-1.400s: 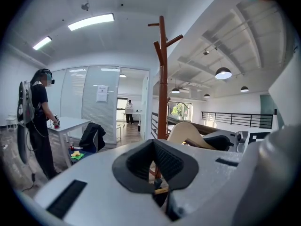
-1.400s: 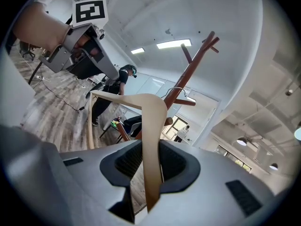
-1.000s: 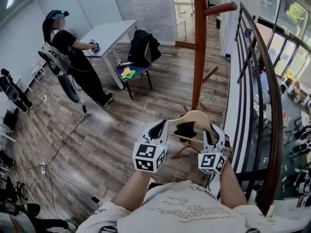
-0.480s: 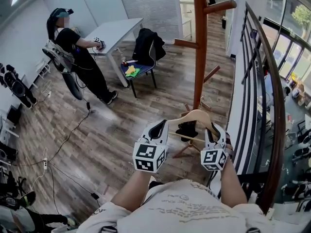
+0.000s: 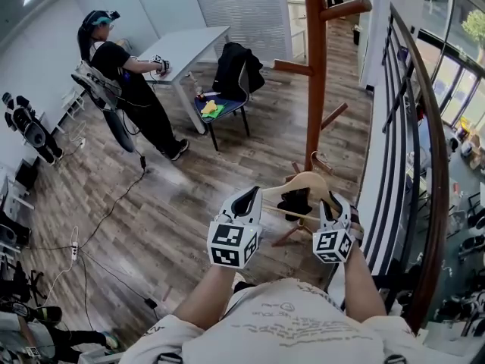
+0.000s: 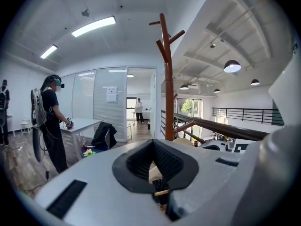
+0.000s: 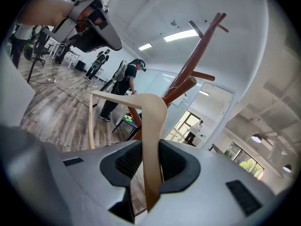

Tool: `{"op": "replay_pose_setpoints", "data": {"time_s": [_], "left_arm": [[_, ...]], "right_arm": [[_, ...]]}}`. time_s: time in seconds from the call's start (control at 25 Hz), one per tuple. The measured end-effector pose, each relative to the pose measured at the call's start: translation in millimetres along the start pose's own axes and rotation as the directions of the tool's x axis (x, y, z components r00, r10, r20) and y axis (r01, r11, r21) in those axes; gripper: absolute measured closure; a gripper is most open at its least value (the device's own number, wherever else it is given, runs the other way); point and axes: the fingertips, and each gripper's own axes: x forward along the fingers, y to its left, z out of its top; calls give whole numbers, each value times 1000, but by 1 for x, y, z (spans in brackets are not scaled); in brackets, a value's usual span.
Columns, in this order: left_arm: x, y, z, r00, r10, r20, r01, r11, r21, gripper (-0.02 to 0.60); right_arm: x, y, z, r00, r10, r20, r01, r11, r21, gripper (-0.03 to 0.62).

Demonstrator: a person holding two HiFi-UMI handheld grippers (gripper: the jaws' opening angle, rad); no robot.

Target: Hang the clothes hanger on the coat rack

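Observation:
A pale wooden clothes hanger [image 5: 303,182] is held level between my two grippers, just in front of the brown coat rack [image 5: 313,74]. The left gripper [image 5: 246,202] is shut on the hanger's left end; in its own view a cream sliver of the hanger [image 6: 154,173] shows between the jaws. The right gripper [image 5: 331,205] is shut on the right arm of the hanger [image 7: 153,140], which runs up out of the jaws. The hanger's metal hook [image 5: 322,161] lies near the pole's lower part. The rack's pegs [image 7: 195,76] stick out higher up.
A dark railing [image 5: 424,150] runs close on the right. The rack's feet [image 5: 292,233] spread on the wood floor under the hanger. Further left are a person [image 5: 125,89], a white table [image 5: 186,48], a chair with a black jacket [image 5: 231,78] and floor cables [image 5: 98,226].
Both grippers keep their hold on the hanger. The right gripper has sunk a little; the left has stayed put. The head view has drifted slightly.

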Motion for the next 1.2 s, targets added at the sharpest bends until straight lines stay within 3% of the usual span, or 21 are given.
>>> {"op": "replay_pose_setpoints", "data": {"time_s": [0.52,0.84,1.2], "left_arm": [[-4,8,-4,1000,6,-11,-6,1000,4,578],[-5,11,-16,1000,7,-29,-7,1000,-12,578],[-12,16,-19,999,26,-34,-26,999,-19,578]], "right_arm": [[10,18,-19,999,22,-38,-22,1000,11,491],[20,15,-34,997,-38,-62,35,998,-58,491],[27,9,-41,996,-52,-68,45,995,-92,490]]}}
